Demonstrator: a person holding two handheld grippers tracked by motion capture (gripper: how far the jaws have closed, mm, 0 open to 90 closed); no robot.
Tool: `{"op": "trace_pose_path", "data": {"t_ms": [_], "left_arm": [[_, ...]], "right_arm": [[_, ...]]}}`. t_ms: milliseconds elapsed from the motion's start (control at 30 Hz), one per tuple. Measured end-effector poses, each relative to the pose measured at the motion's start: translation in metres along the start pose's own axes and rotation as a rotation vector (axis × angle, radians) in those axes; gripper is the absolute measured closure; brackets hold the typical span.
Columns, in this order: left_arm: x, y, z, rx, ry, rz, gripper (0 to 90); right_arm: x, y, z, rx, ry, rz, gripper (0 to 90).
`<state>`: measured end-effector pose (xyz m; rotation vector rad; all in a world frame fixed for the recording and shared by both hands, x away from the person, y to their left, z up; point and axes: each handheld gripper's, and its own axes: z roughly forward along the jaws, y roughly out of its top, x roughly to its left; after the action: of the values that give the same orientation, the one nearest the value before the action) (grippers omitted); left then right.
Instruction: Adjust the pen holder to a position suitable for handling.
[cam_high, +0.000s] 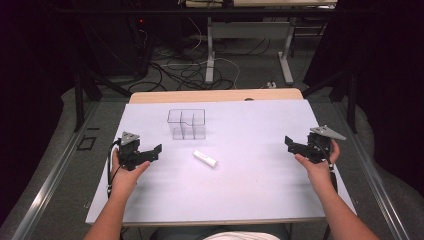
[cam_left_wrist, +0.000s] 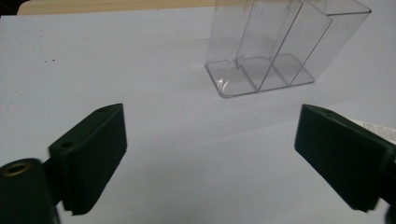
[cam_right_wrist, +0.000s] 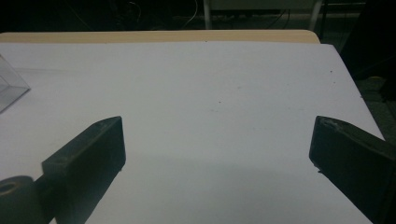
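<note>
Nearest the camera, at the bottom of the high view, two bare forearms reach onto a desk covered by one white sheet. Each hand holds one hand-held gripper, so two are counted. At near left, the left hand-held gripper rests just above the sheet with its jaws spread wide and nothing between them. At the right edge, the right hand-held gripper is likewise spread wide and empty. A grey three-cornered plate sits on top of each.

Between them, nearer the left one and well apart from both, lies one small white tube, flat on the sheet and angled. Any writing on it is too small to read.

Farther back, left of centre, stands one clear plastic organiser, upright, with dividers making what look like three compartments, all empty. In the left gripper view its top is cut off by the frame. In the right gripper view only a corner shows at the left edge.

Beyond the desk's far wooden edge, the floor with cables and table legs is dark and hard to make out.
</note>
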<state>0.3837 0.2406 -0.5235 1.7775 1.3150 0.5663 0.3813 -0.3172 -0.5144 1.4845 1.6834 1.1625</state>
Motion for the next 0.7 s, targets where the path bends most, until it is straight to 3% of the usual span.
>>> {"op": "trace_pose_path", "data": {"t_ms": [167, 533, 700], "left_arm": [[-0.004, 0.003, 0.001, 0.009, -0.019, 0.003, 15.1], [-0.012, 0.019, 0.006, -0.040, -0.024, -0.015, 18.9], [-0.018, 0.036, 0.009, -0.049, -0.013, 0.015, 23.1]], "right_arm": [[0.004, -0.001, -0.002, -0.001, -0.007, -0.029, 4.6], [0.012, -0.005, -0.001, -0.003, 0.000, -0.060, 10.7], [0.015, -0.005, 0.000, 0.009, 0.004, -0.076, 12.8]]}}
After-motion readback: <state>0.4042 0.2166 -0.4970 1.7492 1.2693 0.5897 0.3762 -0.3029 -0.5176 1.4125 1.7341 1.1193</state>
